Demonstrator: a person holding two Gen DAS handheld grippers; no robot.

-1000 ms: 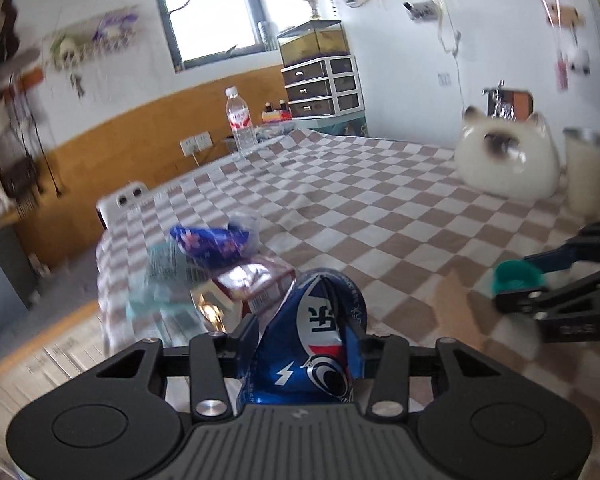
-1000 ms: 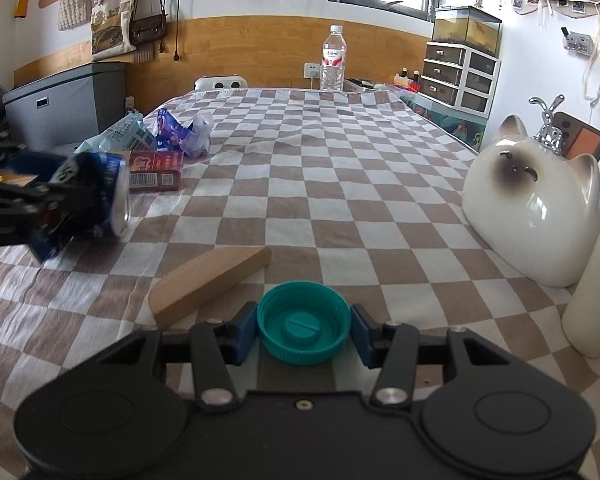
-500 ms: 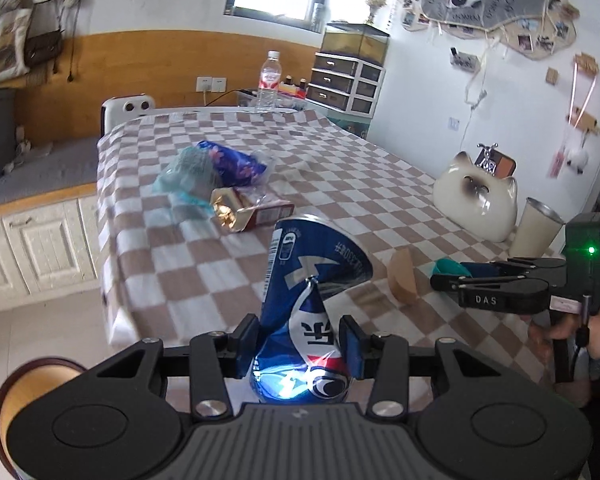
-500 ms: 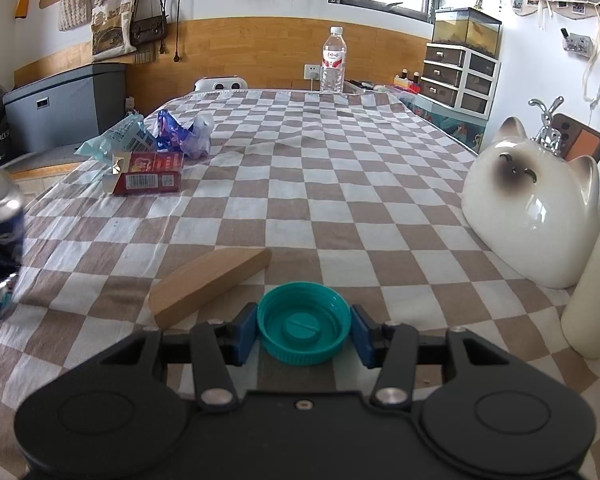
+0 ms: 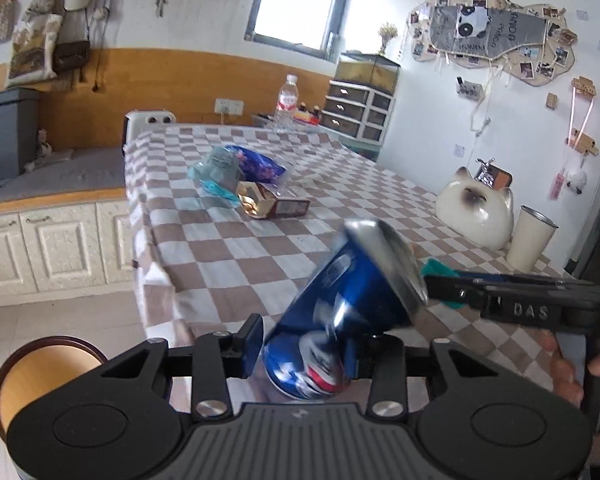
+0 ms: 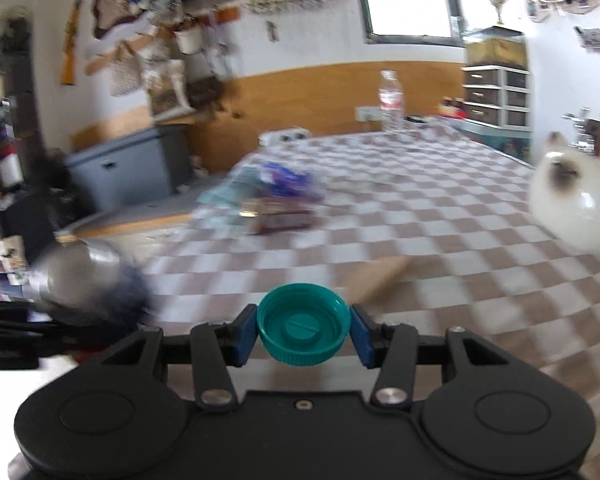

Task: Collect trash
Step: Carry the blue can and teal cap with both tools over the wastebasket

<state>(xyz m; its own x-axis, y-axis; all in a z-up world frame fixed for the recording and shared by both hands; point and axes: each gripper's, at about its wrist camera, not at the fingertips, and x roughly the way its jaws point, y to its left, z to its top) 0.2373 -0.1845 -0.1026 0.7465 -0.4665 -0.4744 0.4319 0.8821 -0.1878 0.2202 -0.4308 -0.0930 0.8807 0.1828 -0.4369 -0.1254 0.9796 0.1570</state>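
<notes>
Bin (image 5: 40, 376) waits at far left on the floor, now close below my left gripper (image 5: 304, 354), which has swung off the worktop (image 5: 236, 256); its fingers are closing on the blue can (image 5: 340, 312), newly tilted right. My right gripper (image 6: 304, 334) follows, fingers clamped on the teal cap (image 6: 303, 328). Wrappers (image 5: 236, 168) and box (image 5: 274, 205) remain on the cloth; both loads look near dumping.
</notes>
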